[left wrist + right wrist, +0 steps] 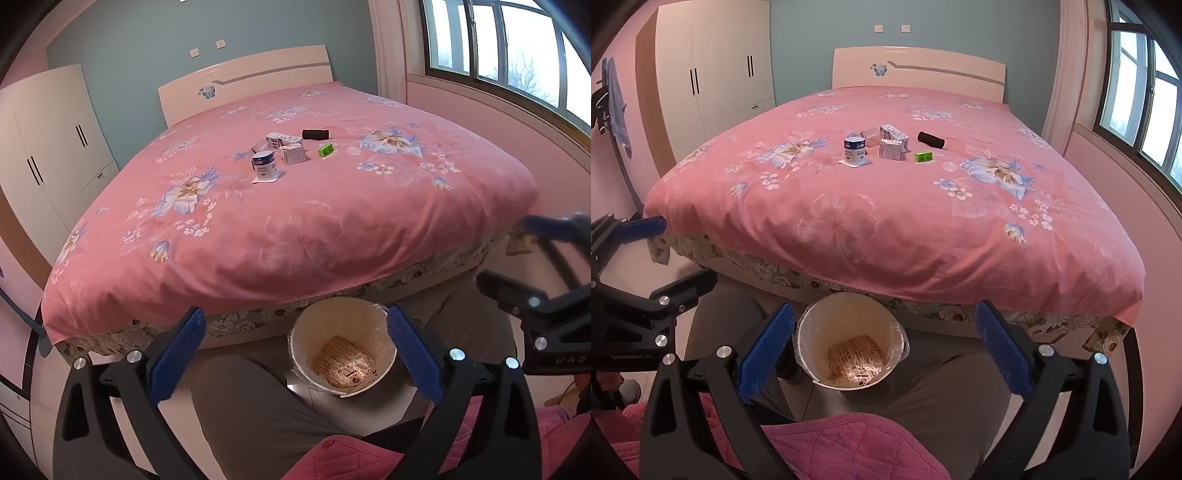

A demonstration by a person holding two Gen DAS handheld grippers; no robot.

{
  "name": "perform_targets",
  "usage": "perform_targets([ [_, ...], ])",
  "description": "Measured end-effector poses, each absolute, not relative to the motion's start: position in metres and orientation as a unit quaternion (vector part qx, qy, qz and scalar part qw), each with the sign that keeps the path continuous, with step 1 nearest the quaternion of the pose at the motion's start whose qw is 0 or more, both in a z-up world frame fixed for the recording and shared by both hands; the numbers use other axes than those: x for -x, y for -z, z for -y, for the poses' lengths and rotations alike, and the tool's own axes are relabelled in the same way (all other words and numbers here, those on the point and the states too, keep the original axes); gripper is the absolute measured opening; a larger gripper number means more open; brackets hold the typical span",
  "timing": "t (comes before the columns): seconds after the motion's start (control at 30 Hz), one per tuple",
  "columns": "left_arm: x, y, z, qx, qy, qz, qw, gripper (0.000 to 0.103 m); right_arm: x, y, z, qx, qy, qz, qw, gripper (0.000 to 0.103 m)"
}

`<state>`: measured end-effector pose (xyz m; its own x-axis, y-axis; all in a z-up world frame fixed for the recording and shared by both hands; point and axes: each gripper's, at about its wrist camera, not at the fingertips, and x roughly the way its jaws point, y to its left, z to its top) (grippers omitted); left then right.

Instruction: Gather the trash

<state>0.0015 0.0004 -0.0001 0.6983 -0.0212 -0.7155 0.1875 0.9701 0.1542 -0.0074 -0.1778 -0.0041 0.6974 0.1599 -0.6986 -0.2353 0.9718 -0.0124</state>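
Trash lies in a cluster mid-bed: a blue-and-white cup (265,164) (854,147) on a white card, two small cartons (292,153) (892,148), a black roll (315,134) (931,139) and a green box (326,150) (924,157). A white lined bin (303,360) (812,363) stands on the floor between a person's knees, with a printed wrapper (345,360) (857,360) inside. My left gripper (295,354) hangs open above the bin, nothing between its blue pads. My right gripper (884,349) is open too, empty, over the bin. Both are well short of the trash.
The bed (295,229) with a pink floral cover fills the middle. A white wardrobe (716,66) stands at the left, windows (509,44) at the right. The person's grey-trousered legs (960,387) and pink quilted jacket (831,443) are below the grippers.
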Motion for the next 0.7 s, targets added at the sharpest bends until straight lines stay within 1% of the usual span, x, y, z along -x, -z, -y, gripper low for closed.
perform_targets([
  [0.47, -0.0101, 0.0012, -0.0047, -0.109, 0.050, -0.377, 0.919, 0.100, 0.0093, 0.0032, 0.1769, 0.050, -0.106, -0.378, 0.918, 0.096],
  [0.7, -0.0026, -0.0080, -0.0046, -0.111, 0.048, -0.369, 0.922, 0.100, 0.0096, 0.0015, 0.1769, 0.050, -0.105, -0.378, 0.918, 0.096],
])
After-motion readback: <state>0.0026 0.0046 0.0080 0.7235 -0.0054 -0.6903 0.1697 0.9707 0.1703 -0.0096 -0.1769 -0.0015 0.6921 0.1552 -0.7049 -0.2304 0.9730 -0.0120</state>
